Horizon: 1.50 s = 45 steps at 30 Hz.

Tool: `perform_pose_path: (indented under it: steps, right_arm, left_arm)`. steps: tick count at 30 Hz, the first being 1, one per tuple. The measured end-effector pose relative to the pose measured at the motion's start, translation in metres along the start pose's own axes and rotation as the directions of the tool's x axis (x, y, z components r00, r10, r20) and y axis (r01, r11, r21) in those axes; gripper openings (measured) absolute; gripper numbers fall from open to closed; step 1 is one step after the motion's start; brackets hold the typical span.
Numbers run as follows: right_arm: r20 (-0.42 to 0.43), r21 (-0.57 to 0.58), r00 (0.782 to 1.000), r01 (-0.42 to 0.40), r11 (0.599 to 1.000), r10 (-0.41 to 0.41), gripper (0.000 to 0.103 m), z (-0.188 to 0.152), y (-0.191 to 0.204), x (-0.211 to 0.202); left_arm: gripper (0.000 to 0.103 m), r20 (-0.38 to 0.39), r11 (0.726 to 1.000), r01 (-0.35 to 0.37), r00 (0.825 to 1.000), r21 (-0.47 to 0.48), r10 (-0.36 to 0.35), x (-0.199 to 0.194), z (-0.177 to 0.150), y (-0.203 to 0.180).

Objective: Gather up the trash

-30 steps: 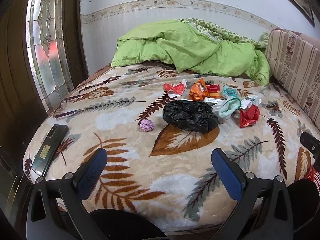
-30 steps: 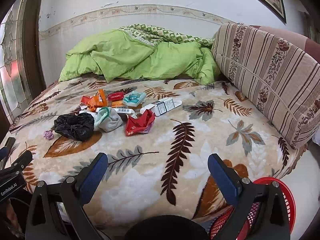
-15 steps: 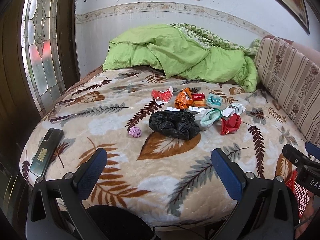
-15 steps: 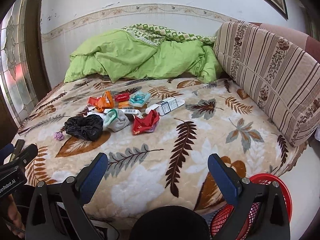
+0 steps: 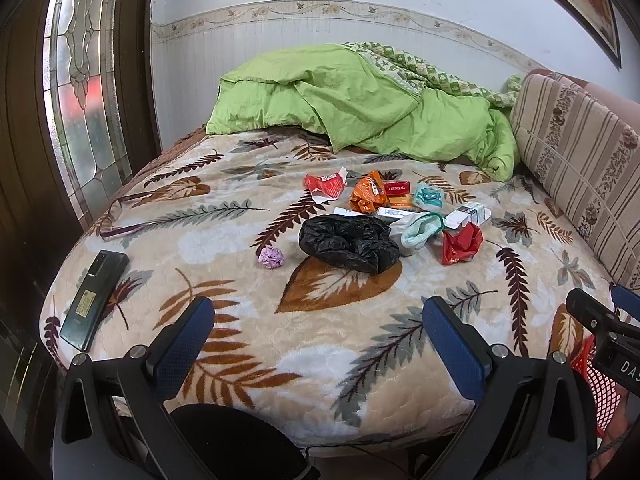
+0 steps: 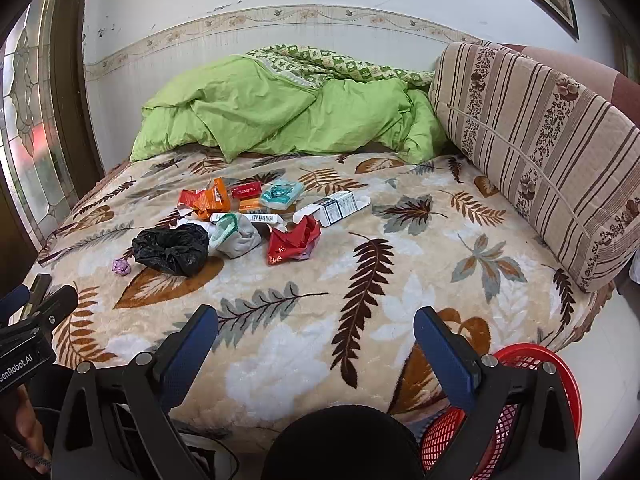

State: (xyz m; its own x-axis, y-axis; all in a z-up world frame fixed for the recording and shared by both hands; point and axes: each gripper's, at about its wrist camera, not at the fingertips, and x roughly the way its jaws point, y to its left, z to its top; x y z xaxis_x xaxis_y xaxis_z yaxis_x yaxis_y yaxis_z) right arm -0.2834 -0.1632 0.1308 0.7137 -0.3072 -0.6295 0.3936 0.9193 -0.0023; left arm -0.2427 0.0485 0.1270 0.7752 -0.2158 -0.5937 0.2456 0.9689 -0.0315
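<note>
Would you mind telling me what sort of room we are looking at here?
Most likely a home bedroom: a bed with a leaf-print blanket, a rumpled green duvet at its head, and a striped cushioned headboard along one side.

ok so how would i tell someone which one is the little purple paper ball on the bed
Start at the leaf-patterned blanket covering the bed and find the crumpled black plastic bag at the near edge of the litter pile. The purple paper ball lies alone just left of that bag, not touching it. It is the only lilac piece, and much smaller than the red and orange wrappers behind.
</note>
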Motion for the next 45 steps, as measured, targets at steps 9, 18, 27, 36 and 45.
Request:
perform_pose_path:
  steps: [9, 18, 27, 36, 45]
  right_arm:
    - [-0.004, -0.002, 1.0, 0.0, 1.0, 0.0, 0.1, -0.001, 0.001, 0.001]
    - [-0.012, 0.004, 1.0, -0.009, 1.0, 0.009, 0.1, -0.001, -0.002, 0.005]
    - [-0.091, 0.124, 0.982, -0.155, 0.98, 0.167, 0.076, 0.002, -0.023, 0.029]
    - [-0.116, 0.194, 0.959, -0.235, 0.952, 0.26, 0.067, 0.014, -0.032, 0.052]
    - [-0.155, 0.252, 0.947, -0.236, 0.939, 0.28, 0.066, 0.016, -0.047, 0.079]
  left_arm:
    - [0.103, -0.003, 1.0, 0.0, 1.0, 0.003, 0.0, -0.001, -0.001, 0.0]
    - [0.103, -0.018, 1.0, 0.0, 1.0, 0.004, 0.0, 0.006, -0.004, 0.001]
    - [0.085, -0.189, 0.974, 0.008, 0.981, -0.228, -0.052, 0.062, 0.014, 0.086]
    - [0.049, -0.296, 0.962, 0.066, 0.944, -0.266, -0.147, 0.134, 0.029, 0.093]
    - [0.017, -0.373, 0.967, 0.082, 0.912, -0.243, -0.171, 0.192, 0.038, 0.076]
